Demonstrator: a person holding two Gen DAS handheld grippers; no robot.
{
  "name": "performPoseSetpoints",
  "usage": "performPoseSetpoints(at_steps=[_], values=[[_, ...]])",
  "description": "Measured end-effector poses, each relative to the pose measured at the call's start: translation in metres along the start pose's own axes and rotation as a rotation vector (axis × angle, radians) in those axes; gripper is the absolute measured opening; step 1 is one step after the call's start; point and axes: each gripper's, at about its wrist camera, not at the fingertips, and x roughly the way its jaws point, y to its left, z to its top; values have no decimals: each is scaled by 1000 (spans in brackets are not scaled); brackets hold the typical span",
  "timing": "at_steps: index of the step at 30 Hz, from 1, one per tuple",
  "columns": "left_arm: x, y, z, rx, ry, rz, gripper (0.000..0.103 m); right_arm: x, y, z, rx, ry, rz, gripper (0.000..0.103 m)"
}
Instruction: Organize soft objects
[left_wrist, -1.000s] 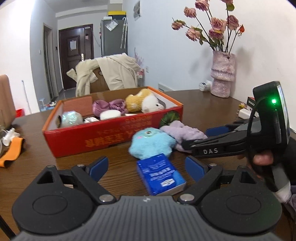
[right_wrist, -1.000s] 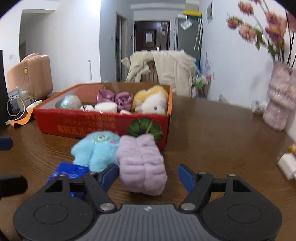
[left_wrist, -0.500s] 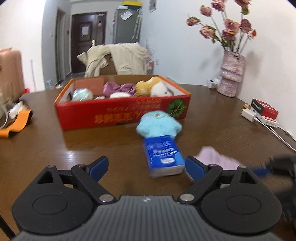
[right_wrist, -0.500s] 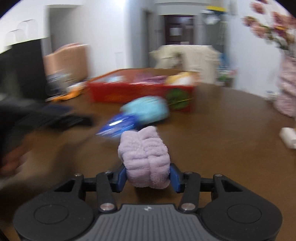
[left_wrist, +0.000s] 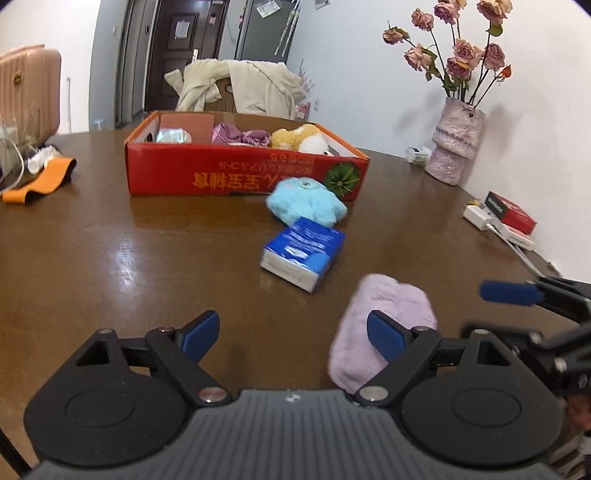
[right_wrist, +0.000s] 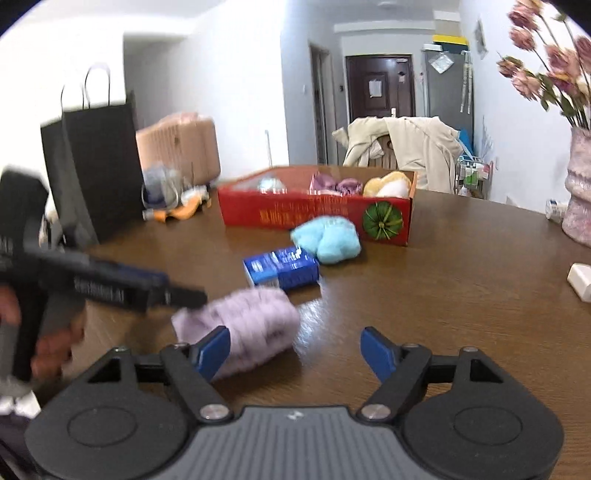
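A lilac rolled towel (right_wrist: 255, 319) lies on the brown table (right_wrist: 443, 295), leaning on the left finger of my right gripper (right_wrist: 295, 352). That gripper's jaws are opening and the pads no longer press the towel. My left gripper (left_wrist: 293, 336) is open, closing a little, with only bare table between its fingers. The towel (left_wrist: 399, 299) sits just behind its right finger. Further out lie a blue tissue pack (left_wrist: 303, 253) and a light blue plush (left_wrist: 306, 201). Behind them is the red cardboard box (left_wrist: 221, 181) holding several soft things.
A pink vase of dried roses (left_wrist: 456, 147), a small red box (left_wrist: 511, 214) and a white charger stand at the right. An orange strap (left_wrist: 40, 181) lies at the left. A black paper bag (right_wrist: 96, 166) stands on the table's left side. A chair draped with a coat (left_wrist: 243, 88) is behind the box.
My right gripper carried the lilac towel back from the box toward the near table edge, then let go of it. The left gripper swung left and back from the tissue pack.
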Motion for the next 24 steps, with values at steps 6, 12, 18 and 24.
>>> performPoseSetpoints(at_steps=[6, 12, 18, 24], values=[[3, -21, -14, 36, 37, -69, 80, 41, -2, 19, 35, -12, 31, 61], [7, 3, -17, -48, 40, -34, 43, 61, -2, 14, 81, 66, 38, 43], [11, 8, -13, -78, 36, -86, 43, 66, 1, -3, 162, 83, 6, 43], [16, 8, -11, -85, 37, -104, 41, 65, 8, -6, 154, 75, -9, 31]])
